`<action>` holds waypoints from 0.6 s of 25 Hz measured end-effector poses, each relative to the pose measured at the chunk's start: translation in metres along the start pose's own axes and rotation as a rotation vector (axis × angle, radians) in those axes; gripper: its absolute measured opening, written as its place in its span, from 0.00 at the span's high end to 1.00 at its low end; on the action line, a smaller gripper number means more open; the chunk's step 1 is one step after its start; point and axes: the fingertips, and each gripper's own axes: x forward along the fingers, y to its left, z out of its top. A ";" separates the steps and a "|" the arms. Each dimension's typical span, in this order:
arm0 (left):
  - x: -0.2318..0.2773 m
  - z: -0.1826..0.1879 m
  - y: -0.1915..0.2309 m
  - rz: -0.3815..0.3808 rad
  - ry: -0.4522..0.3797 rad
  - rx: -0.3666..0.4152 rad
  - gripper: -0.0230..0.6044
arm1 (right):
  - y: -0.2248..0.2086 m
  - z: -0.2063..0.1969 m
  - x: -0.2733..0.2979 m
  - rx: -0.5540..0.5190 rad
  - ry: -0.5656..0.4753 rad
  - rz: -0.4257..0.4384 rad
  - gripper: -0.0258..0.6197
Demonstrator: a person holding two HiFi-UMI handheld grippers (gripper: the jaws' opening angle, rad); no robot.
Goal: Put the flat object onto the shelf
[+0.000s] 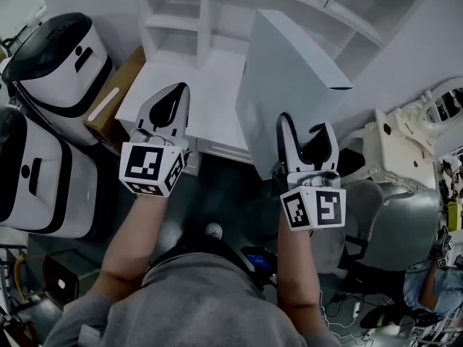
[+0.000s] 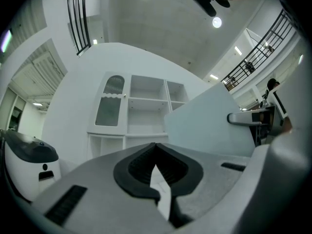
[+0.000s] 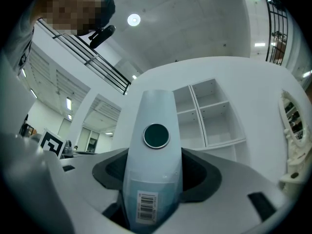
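The flat object (image 1: 289, 71) is a pale blue-white slab of a box, held up on edge in front of the white shelf (image 1: 181, 20). My right gripper (image 1: 304, 130) is shut on its lower edge. In the right gripper view the flat object (image 3: 152, 169) rises between the jaws, showing a dark round mark and a barcode label, with the shelf (image 3: 209, 116) behind it. My left gripper (image 1: 176, 92) is to the left of the box, shut with nothing in it, its tips (image 2: 156, 147) meeting. From there the flat object (image 2: 204, 121) stands at the right and the shelf (image 2: 146, 111) straight ahead.
Two white-and-black machines (image 1: 58, 56) (image 1: 36, 172) stand at the left, with a cardboard box (image 1: 116, 96) wedged beside the shelf's low white ledge (image 1: 188, 92). A white frame structure (image 1: 405, 143) and a grey chair (image 1: 391, 223) crowd the right. A person's arms and head fill the bottom.
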 end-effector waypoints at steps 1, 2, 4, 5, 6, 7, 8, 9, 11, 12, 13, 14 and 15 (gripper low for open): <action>0.005 0.000 0.000 0.007 -0.002 0.000 0.95 | -0.004 -0.001 0.003 -0.001 -0.001 0.006 0.50; 0.010 0.000 -0.001 0.013 -0.004 0.000 0.95 | -0.009 -0.002 0.006 -0.002 -0.003 0.011 0.50; 0.019 0.000 -0.003 0.025 -0.006 0.003 0.95 | -0.018 -0.004 0.012 0.002 -0.006 0.023 0.50; 0.023 0.000 -0.004 0.031 -0.007 0.005 0.95 | -0.022 -0.006 0.016 0.006 -0.006 0.030 0.50; 0.027 0.000 -0.006 0.036 -0.007 0.007 0.95 | -0.026 -0.008 0.019 0.011 -0.006 0.036 0.50; 0.031 -0.001 -0.007 0.042 -0.006 0.009 0.95 | -0.030 -0.010 0.022 0.014 -0.005 0.043 0.50; 0.034 -0.002 -0.008 0.047 -0.006 0.011 0.95 | -0.033 -0.012 0.024 0.016 -0.005 0.049 0.50; 0.038 -0.002 -0.009 0.052 -0.005 0.014 0.95 | -0.036 -0.013 0.026 0.019 -0.005 0.053 0.50; 0.043 -0.003 -0.010 0.060 -0.001 0.019 0.95 | -0.042 -0.016 0.031 0.027 -0.006 0.060 0.50; 0.046 -0.004 -0.010 0.063 0.003 0.022 0.95 | -0.045 -0.018 0.034 0.033 -0.006 0.061 0.50; 0.049 -0.005 -0.010 0.065 0.007 0.024 0.95 | -0.048 -0.019 0.036 0.038 -0.004 0.062 0.50; 0.052 -0.006 -0.011 0.066 0.013 0.026 0.95 | -0.051 -0.020 0.038 0.043 -0.003 0.062 0.50; 0.055 -0.007 -0.011 0.067 0.017 0.027 0.95 | -0.054 -0.021 0.040 0.048 -0.002 0.062 0.50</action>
